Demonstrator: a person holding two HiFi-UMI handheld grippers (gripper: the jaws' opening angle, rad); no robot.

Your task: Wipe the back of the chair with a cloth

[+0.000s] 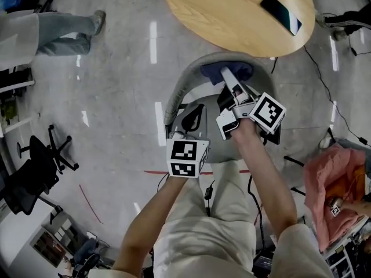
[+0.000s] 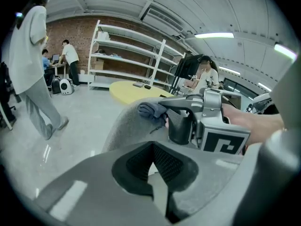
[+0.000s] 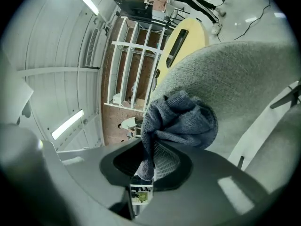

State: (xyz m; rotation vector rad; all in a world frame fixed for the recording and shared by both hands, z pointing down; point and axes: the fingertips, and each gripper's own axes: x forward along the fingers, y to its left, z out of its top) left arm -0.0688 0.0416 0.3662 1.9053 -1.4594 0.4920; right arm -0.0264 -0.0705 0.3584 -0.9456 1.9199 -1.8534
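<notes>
Cloth first: the crumpled blue-grey knitted cloth [image 3: 181, 119] is pinched tight in the right gripper [image 3: 149, 166]. It bunches just beyond the tips and presses on the top edge of the curved grey fabric-covered chair back [image 3: 244, 79]. The left gripper [image 2: 153, 166] hangs to its left, nearer the person, jaws together on nothing. From where I stand only a corner looks caught. A hard drag over that rough fabric could tug it free, or the wad may roll and skip patches.
</notes>
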